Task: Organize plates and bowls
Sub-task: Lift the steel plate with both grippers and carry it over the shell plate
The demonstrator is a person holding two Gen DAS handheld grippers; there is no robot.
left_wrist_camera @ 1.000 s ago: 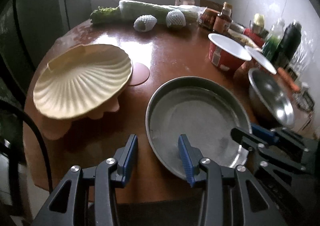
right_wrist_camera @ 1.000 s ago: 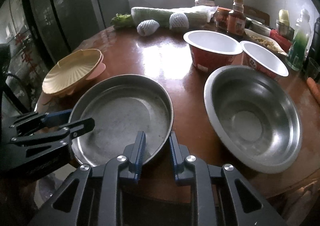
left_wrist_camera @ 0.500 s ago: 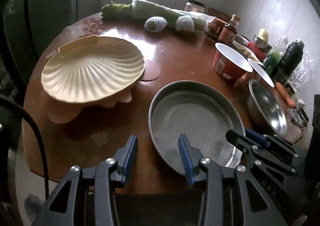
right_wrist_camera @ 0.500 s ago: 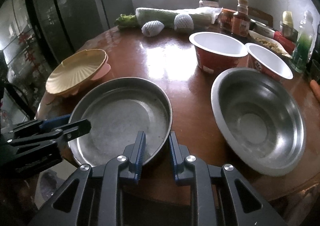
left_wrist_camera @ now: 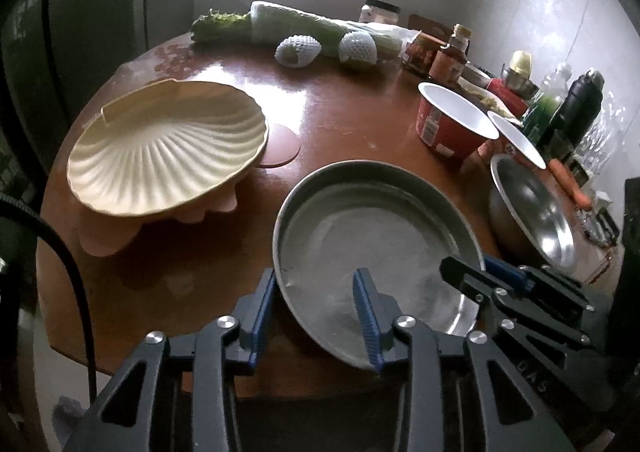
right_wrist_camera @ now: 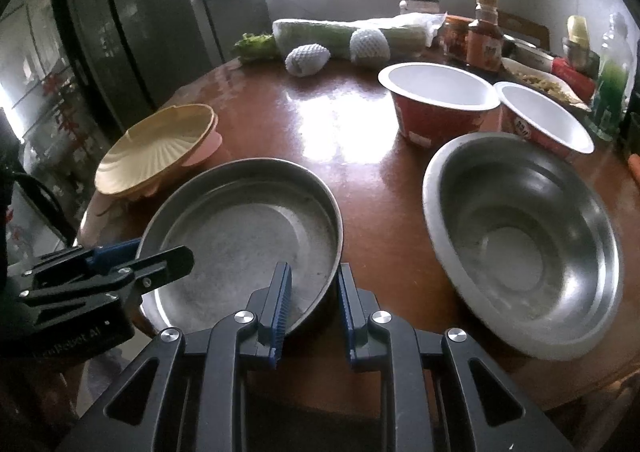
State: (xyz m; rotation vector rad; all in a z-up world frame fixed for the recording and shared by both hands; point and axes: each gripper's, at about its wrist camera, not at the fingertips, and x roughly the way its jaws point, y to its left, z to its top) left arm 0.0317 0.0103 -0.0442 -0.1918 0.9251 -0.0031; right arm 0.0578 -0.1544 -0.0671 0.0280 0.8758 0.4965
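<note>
A round metal pan (left_wrist_camera: 372, 228) (right_wrist_camera: 248, 236) sits at the table's near edge. My left gripper (left_wrist_camera: 314, 280) straddles its near-left rim, one finger outside the wall and one inside, its jaws closing onto the rim. My right gripper (right_wrist_camera: 313, 272) is shut on the pan's near-right rim and shows from the side as the right gripper (left_wrist_camera: 468, 272). The left gripper (right_wrist_camera: 160, 260) appears at the pan's left rim. A cream shell plate (left_wrist_camera: 168, 148) (right_wrist_camera: 160, 148) rests on a pink shell plate (left_wrist_camera: 108, 240). A steel bowl (right_wrist_camera: 520, 236) stands right of the pan.
Two red paper bowls (right_wrist_camera: 440, 100) (right_wrist_camera: 544, 120) stand behind the steel bowl. A wrapped cabbage (right_wrist_camera: 344, 36), two foam-netted fruits (right_wrist_camera: 308, 60), jars and bottles (right_wrist_camera: 484, 40) line the back and right. A pink coaster (left_wrist_camera: 280, 144) lies by the shell plates. A dark fridge (right_wrist_camera: 120, 32) stands left.
My left gripper has shifted so the pan's rim now lies against its outer finger, and its jaws have narrowed a little. The right gripper keeps its hold on the rim.
</note>
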